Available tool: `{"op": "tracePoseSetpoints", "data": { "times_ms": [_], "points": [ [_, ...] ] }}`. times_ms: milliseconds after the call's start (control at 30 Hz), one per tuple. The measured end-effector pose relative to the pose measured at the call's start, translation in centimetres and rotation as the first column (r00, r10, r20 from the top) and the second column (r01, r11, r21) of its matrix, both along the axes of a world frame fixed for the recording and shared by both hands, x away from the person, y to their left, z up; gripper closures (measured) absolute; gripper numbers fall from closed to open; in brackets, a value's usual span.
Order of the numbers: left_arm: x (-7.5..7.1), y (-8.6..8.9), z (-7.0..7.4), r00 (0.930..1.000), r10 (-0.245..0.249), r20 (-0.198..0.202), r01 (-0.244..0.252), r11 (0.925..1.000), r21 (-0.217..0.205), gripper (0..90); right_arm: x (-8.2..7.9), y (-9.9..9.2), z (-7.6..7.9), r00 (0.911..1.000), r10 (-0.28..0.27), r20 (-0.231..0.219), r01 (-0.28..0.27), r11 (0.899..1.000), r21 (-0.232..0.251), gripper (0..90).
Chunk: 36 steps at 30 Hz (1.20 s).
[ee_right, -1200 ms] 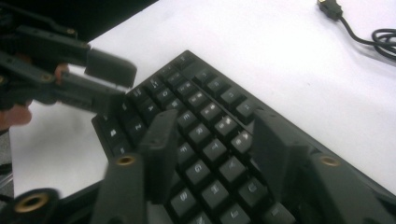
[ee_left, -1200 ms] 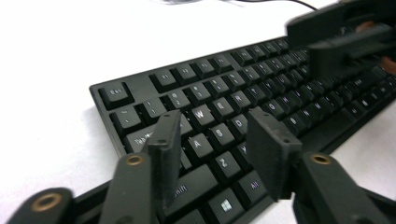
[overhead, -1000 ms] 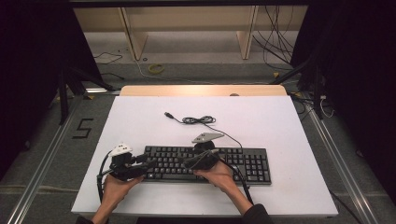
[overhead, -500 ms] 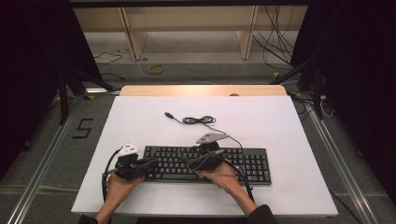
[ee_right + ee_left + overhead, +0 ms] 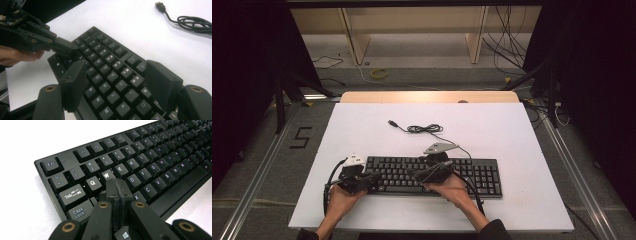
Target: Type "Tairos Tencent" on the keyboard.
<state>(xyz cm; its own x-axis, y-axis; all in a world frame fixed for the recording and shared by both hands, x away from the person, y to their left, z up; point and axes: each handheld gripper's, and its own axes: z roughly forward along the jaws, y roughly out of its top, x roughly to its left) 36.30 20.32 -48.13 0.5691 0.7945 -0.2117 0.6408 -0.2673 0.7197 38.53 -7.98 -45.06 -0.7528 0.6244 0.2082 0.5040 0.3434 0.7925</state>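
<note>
Black keyboard (image 5: 432, 175) flat on white table (image 5: 512, 135), near front edge. Left gripper (image 5: 117, 192) jaws closed together, tips over keys beside W. Right gripper (image 5: 117, 82) jaws wide open above middle keys. Cable (image 5: 424, 128) coiled behind keyboard.

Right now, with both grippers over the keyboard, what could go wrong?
1. The left gripper, jaws shut, points down among the A, S and W keys of the keyboard; its blunt tip may press several keys at once.
2. The right gripper hovers open over the middle keys; lowered so, either jaw could catch a keycap.
3. The loose USB cable lies coiled just behind; a push on the keyboard could drag it.
</note>
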Motion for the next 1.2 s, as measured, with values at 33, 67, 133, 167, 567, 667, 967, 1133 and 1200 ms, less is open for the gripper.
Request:
{"op": "tracePoseSetpoints", "data": {
  "times_ms": [33,67,133,167,567,667,967,1133,1200],
  "points": [
    [0.1,0.0,-0.1,1.0000,-0.002,-0.007,0.002,1.0000,0.009,89.5,0.0,-0.1,0.0,1.0000,-0.001,-0.001,0.001,1.000,0.000,35.3],
    [0.1,-0.1,-0.1,1.0000,-0.007,-0.007,0.007,0.9999,0.008,89.6,0.0,-0.1,0.0,1.0000,-0.001,-0.004,0.001,1.000,-0.002,35.3],
    [0.1,-0.1,-0.1,0.9999,-0.008,-0.011,0.008,0.9999,0.014,89.6,0.0,-0.2,0.0,1.0000,-0.002,0.000,0.002,1.000,-0.002,35.3],
    [0.1,-0.1,-0.1,0.9999,-0.007,-0.013,0.007,0.9999,0.013,89.7,0.0,-0.2,0.0,1.0000,-0.004,-0.001,0.004,1.000,-0.002,35.3],
    [0.1,0.8,0.4,0.9992,0.034,0.020,-0.033,0.9984,-0.046,78.5,0.0,-0.1,-0.3,1.0000,0.002,0.002,-0.002,1.000,-0.011,35.9],
    [0.1,1.0,0.5,0.9989,0.036,0.030,-0.034,0.9969,-0.071,76.3,0.0,0.0,-0.4,1.0000,0.001,-0.001,-0.001,1.000,-0.013,36.6],
    [-0.1,0.7,0.8,0.9992,0.007,0.039,-0.003,0.9947,-0.103,63.5,0.1,-0.2,-0.4,1.0000,0.001,0.006,-0.001,1.000,-0.018,46.6],
    [-0.1,0.6,0.9,0.9988,-0.005,0.049,0.010,0.9939,-0.110,55.7,0.2,-0.2,-0.5,1.0000,-0.004,-0.001,0.004,1.000,-0.025,53.7],
    [-0.2,0.5,0.9,0.9986,-0.004,0.053,0.010,0.9933,-0.115,52.7,0.2,-0.3,-0.7,1.0000,-0.004,-0.003,0.004,0.999,-0.032,57.0]
  ]
}}
